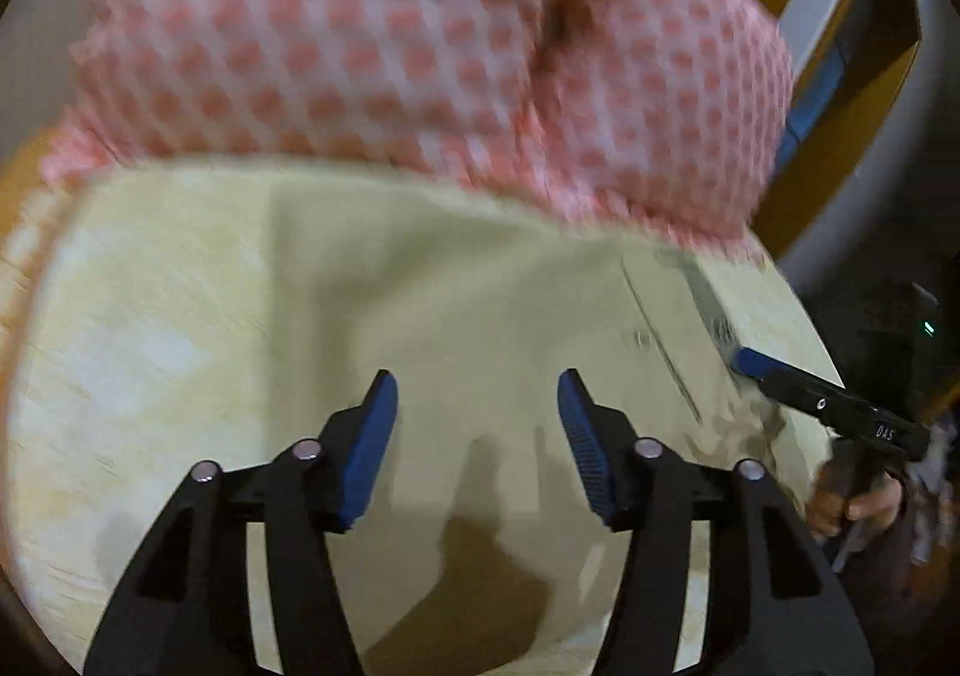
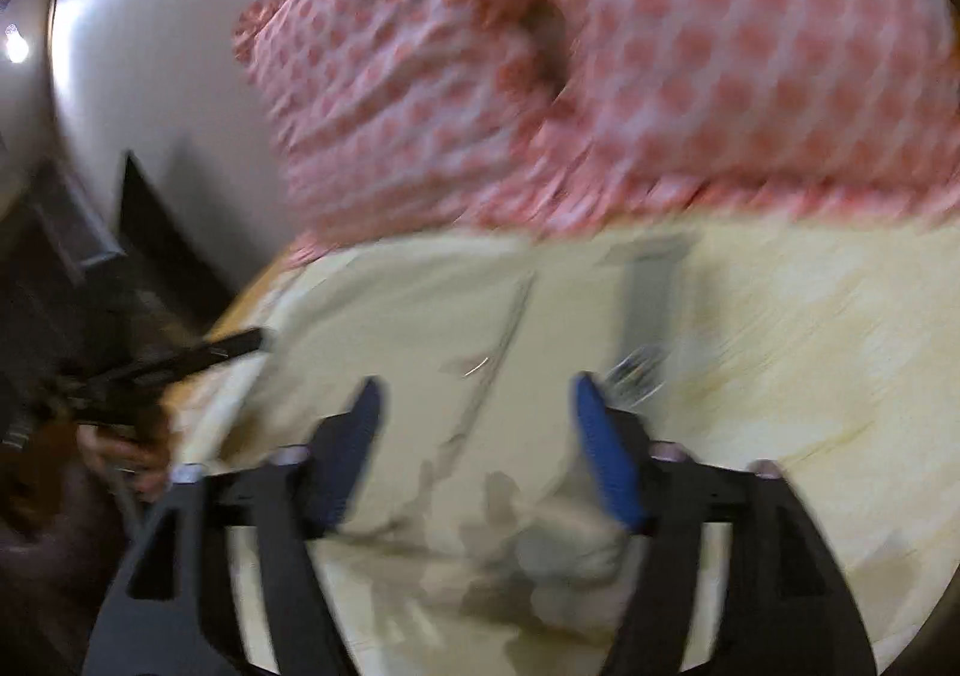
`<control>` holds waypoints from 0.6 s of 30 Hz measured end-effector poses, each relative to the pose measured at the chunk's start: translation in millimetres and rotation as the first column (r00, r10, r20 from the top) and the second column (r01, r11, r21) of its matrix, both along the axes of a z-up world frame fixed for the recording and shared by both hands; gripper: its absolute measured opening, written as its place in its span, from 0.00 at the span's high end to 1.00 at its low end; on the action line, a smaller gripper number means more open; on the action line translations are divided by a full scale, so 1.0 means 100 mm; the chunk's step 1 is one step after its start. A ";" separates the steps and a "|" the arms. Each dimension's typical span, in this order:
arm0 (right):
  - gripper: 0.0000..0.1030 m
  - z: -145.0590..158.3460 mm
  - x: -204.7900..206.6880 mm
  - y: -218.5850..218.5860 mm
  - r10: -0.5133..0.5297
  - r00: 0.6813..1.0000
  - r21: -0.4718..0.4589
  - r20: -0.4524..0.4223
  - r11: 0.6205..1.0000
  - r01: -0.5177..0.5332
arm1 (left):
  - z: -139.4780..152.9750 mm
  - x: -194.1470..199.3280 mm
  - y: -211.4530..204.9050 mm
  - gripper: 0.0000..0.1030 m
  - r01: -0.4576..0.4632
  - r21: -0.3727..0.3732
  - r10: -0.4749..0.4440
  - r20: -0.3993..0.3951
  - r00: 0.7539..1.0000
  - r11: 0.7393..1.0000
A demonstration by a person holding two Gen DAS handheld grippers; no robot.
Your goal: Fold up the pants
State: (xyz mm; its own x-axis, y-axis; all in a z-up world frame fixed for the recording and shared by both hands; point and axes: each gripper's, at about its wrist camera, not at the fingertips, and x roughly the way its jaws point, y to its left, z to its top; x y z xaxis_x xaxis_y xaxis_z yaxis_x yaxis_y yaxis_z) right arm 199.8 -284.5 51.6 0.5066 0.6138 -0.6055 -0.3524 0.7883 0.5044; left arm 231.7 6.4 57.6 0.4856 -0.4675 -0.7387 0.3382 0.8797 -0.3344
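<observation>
The pale yellow pants (image 1: 372,280) are lying spread flat across the surface, waistband area toward the right side, near a pink checked cloth (image 1: 360,46) bunched beyond them. The left gripper (image 1: 477,424) is hovering above the fabric with jaws wide apart, gripping nothing — likely positioning for a pinch. The right gripper (image 2: 474,424) is likewise standing open and empty over a wrinkled section near the fly — both views are blurring, so contact cannot be confirmed.
</observation>
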 end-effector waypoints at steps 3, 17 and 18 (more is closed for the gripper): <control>0.18 -0.19 0.10 -0.19 -0.082 0.990 0.131 -0.111 0.987 0.096 | -0.18 0.13 -0.01 0.51 -0.045 0.009 0.045 -0.028 0.999 0.999; 0.01 -0.19 -1.53 0.59 -0.186 0.961 -0.315 0.207 0.917 0.245 | -0.22 -1.78 0.02 0.02 -0.259 0.288 0.171 0.299 0.939 0.922; 0.01 -0.22 -1.53 0.64 -0.189 0.958 -0.337 0.216 0.906 0.255 | -0.27 -1.82 0.02 0.02 -0.265 0.286 0.180 0.290 0.940 0.921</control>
State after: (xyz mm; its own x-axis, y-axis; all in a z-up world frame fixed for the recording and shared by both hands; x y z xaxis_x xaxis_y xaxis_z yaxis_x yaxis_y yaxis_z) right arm 46.6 -220.5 29.8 0.7218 0.2312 -0.6523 -0.2027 0.9718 0.1200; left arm 50.0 8.2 30.8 0.7397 -0.0878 -0.6672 0.1569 0.9866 0.0441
